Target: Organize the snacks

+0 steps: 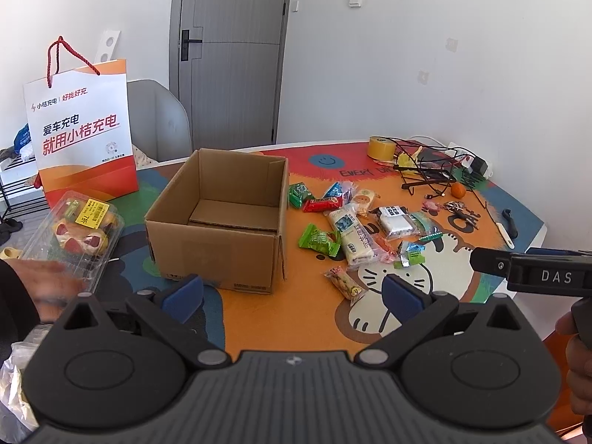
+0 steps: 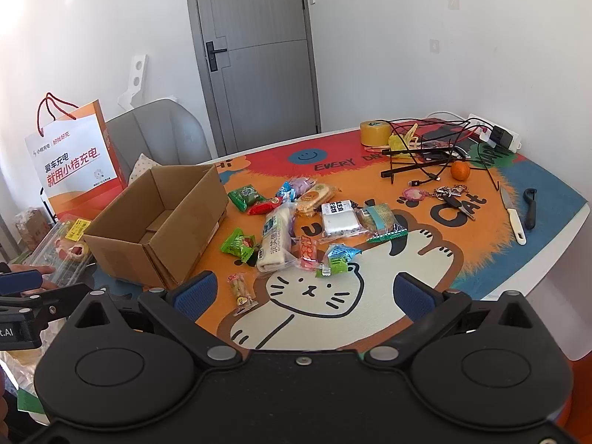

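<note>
White walls and a grey door (image 2: 259, 48) close off a small room whose table (image 2: 551, 273) is covered by an orange cartoon-cat mat (image 2: 425, 259).

Nearest the lens in the left wrist view, the left gripper (image 1: 292, 292) fills the bottom of the frame, its blue-padded jaws wide apart with nothing between them, above the mat just in front of the cardboard box (image 1: 222, 222). In the right wrist view the right gripper (image 2: 307, 296) sits low in the frame in the same way, jaws spread and empty, over the white cat drawing.

Just beyond the left gripper, right of centre, a small pale snack packet (image 1: 342, 283) lies alone on the mat. Past it the pile of snacks (image 1: 355, 218) is scattered in the middle of the frame, to the right of the box: green packets, a long white roll, a red one, blue ones, some overlapping. The box stands open and upright, centre left, with only its bottom flaps visible inside.

At the left edge a clear plastic clamshell (image 1: 74, 233) with a yellow label holds red and yellow food. Behind it stands an orange and white paper bag (image 1: 81, 133) with red rope handles.

Farther back, upper right, lie a tangerine (image 1: 458, 190), keys (image 1: 458, 209), a white-handled knife (image 2: 512, 214), a black wire stand (image 1: 425, 174), tangled cables and a roll of yellow tape (image 1: 381, 147).
</note>
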